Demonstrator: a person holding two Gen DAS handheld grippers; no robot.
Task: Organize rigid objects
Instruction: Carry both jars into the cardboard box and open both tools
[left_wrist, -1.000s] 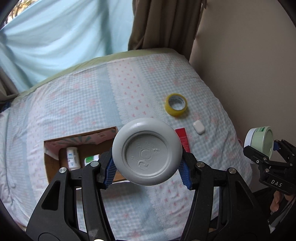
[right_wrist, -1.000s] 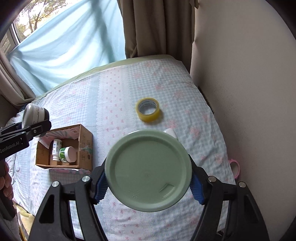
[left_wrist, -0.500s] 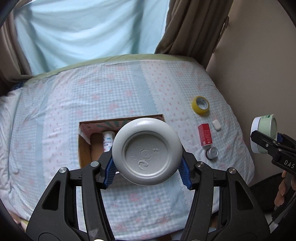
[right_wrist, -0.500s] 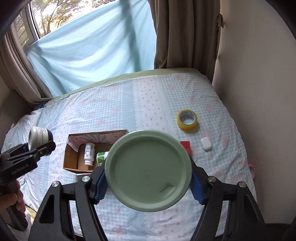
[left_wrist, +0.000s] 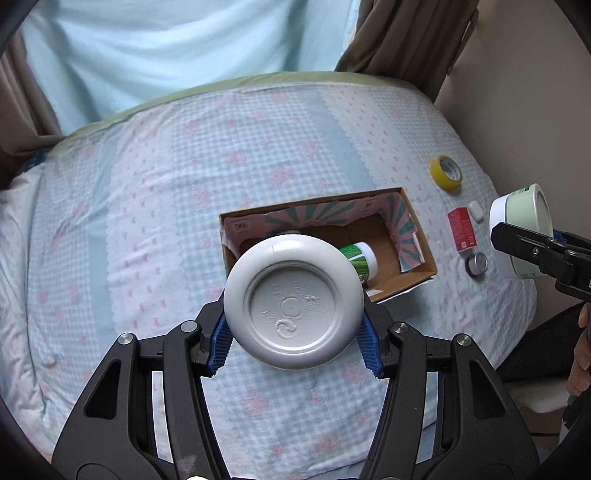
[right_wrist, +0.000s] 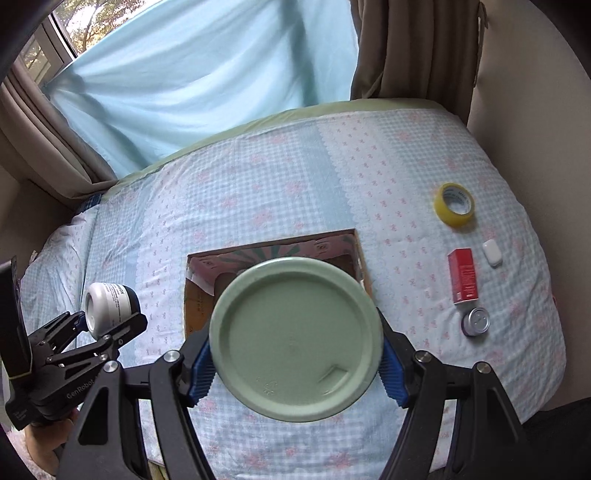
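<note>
My left gripper (left_wrist: 295, 343) is shut on a grey-white round jar (left_wrist: 293, 302), held above the near edge of an open cardboard box (left_wrist: 417, 236) on the bed. The box holds a green-labelled white jar (left_wrist: 360, 258). My right gripper (right_wrist: 295, 369) is shut on a pale green round jar (right_wrist: 295, 345), held above the same box (right_wrist: 190, 295). The right gripper and its green jar (left_wrist: 524, 218) show at the right in the left wrist view. The left gripper and its jar (right_wrist: 110, 306) show at the left in the right wrist view.
On the checked bedspread (right_wrist: 280, 199), right of the box, lie a yellow tape roll (right_wrist: 456, 203), a white earbud case (right_wrist: 492, 253), a red box (right_wrist: 463, 275) and a small silver tin (right_wrist: 475, 321). A wall (right_wrist: 535, 92) borders the bed's right side, curtains the far side.
Both grippers have swung left and pulled back with their jars. The box now sits under and just behind both jars. Both stay shut.
</note>
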